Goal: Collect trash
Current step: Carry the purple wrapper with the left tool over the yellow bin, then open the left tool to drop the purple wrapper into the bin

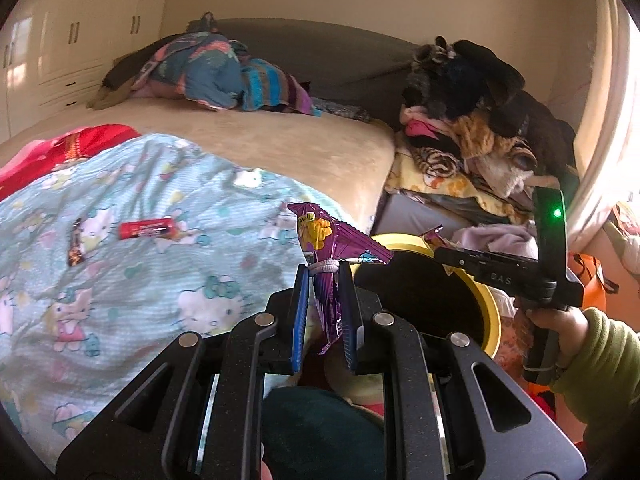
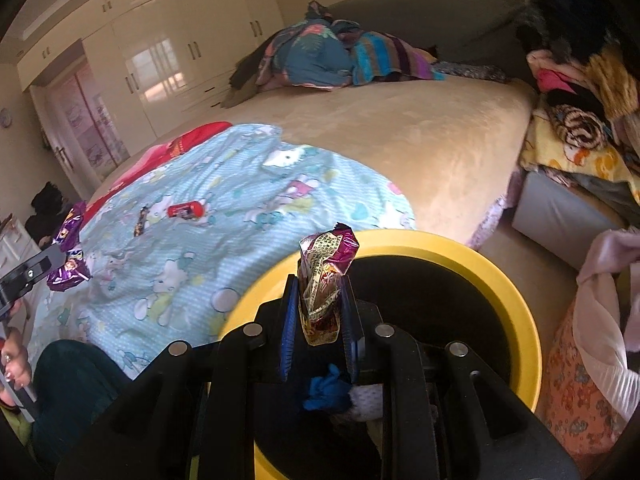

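Wrappers are the trash in question, and two are already in hand: the left gripper (image 1: pixel 325 276) pinches a purple snack wrapper (image 1: pixel 334 242) low on its crumpled body, and the right gripper (image 2: pixel 319 292) is pressed onto a maroon and gold wrapper (image 2: pixel 326 276) that stands up between its pads directly over the yellow bin (image 2: pixel 516 280). Both look like thin foil film: nearly weightless, limp, crinkly and likely slick, so a pinch across a folded or bunched part should hold better than one on a flat edge, and nothing here seems breakable. The bin has a dark liner, with a blue scrap and something pale at the bottom. Farther out, on the light blue cartoon blanket (image 1: pixel 132 280), two more pieces lie flat and close together: one red wrapper (image 1: pixel 149 227) and one small dark wrapper (image 1: pixel 76 242). Flat on soft bedding, they probably call for a grab at one end. Counted: four wrappers, one bin, two grippers.
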{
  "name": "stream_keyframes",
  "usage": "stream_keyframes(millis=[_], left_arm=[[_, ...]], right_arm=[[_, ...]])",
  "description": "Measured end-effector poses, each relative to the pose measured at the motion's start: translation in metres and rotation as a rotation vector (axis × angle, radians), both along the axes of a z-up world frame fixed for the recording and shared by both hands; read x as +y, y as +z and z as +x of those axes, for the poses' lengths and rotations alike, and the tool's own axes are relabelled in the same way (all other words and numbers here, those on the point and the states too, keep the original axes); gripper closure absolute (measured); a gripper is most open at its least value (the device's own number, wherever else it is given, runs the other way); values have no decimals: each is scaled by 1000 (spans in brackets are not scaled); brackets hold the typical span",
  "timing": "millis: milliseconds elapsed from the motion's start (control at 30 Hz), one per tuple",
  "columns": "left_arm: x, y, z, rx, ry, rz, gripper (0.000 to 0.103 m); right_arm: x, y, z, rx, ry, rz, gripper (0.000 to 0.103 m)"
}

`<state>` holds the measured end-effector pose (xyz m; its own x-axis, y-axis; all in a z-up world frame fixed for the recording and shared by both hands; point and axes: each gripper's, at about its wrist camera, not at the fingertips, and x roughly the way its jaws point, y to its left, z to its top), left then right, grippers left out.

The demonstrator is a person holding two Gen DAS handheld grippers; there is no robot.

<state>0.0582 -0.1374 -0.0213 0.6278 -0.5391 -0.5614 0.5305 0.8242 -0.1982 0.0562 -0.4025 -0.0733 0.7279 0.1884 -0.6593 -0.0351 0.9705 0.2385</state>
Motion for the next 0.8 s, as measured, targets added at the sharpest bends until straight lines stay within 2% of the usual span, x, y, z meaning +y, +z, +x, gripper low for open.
stream_keyframes(millis=[333, 633, 800], left_arm=[[-47, -14, -11, 13, -100, 42, 92], [-92, -36, -24, 23, -213, 95, 92], [-110, -52, -21, 64, -246, 118, 92]], right_arm=[[-32, -5, -10, 4, -55, 28, 83], [-50, -20, -9, 68, -81, 51, 83], [-53, -28, -8, 97, -73, 66, 82]])
